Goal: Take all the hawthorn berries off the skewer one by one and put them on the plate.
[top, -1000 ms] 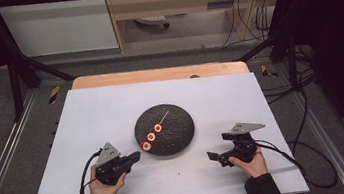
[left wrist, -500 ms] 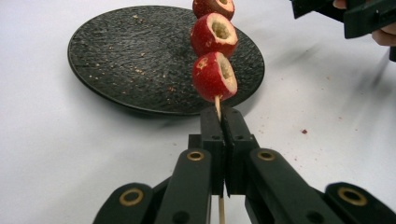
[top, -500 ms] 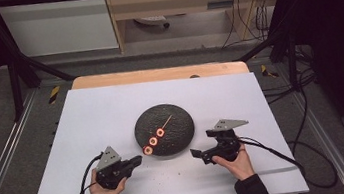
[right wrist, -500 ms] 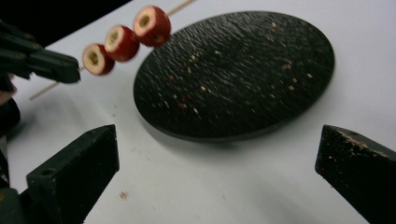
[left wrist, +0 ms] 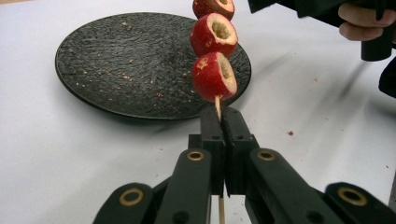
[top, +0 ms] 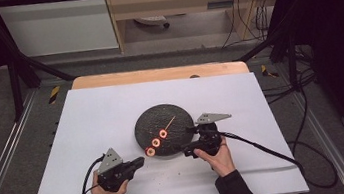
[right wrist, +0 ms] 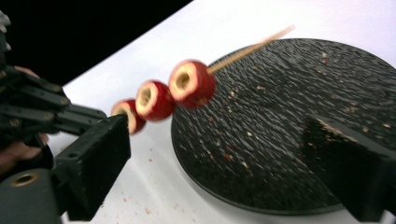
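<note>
my left tool (left wrist: 219, 122): clamped on skewer (left wrist: 217, 105), three red fruits over plate (left wrist: 116, 65) | right tool (right wrist: 215, 154): jaws wide, just been closing, holding nothing

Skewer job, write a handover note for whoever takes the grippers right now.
Left gripper: shut on the skewer at its bare lower end, holding it over the edge of the black plate.
Right gripper: jaws open and just been closing, nothing between them, beside the plate near the fruit.
Done: skewer lifted, three red fruit pieces all threaded on it.
Left: probably pull the pieces off with the right gripper onto the plate.
</note>
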The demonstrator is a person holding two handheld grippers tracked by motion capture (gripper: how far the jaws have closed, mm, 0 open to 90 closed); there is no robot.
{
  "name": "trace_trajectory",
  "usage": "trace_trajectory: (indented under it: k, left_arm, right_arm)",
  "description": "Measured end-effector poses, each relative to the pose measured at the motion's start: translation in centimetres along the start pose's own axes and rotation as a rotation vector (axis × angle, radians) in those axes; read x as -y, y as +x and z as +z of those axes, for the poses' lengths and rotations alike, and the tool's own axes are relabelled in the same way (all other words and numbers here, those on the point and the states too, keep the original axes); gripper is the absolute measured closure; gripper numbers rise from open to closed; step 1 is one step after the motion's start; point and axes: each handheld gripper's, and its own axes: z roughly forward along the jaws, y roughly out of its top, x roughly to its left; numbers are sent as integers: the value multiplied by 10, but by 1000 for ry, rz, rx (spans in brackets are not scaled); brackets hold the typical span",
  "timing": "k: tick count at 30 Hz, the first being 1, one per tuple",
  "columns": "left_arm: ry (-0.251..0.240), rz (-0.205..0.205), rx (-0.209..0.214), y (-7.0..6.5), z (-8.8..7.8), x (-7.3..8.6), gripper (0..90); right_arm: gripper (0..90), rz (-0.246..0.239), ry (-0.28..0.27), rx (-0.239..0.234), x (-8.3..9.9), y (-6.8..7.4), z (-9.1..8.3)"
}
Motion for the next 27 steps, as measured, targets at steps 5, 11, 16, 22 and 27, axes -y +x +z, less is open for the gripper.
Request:
trace_trajectory:
  k: [5,11,16,22,27]
  left_arm:
    - [0,4,3,-1,1,0,884]
    - [-11,6,5,-3,-1,-1,884]
    - [-11,17,8,-5,0,-1,884]
    - [-21,21,10,-7,0,-2,884]
    - [-25,26,17,-8,-1,-2,884]
  right_arm:
    - [183,28,-27,-11,-8,0,5]
    - [279,70,-62,-38,-13,-1,15]
    - [357,90,-68,-58,-12,-3,22]
    - [447,114,-68,-89,-11,-4,25]
    - [500,130,-68,-117,-11,-4,26]
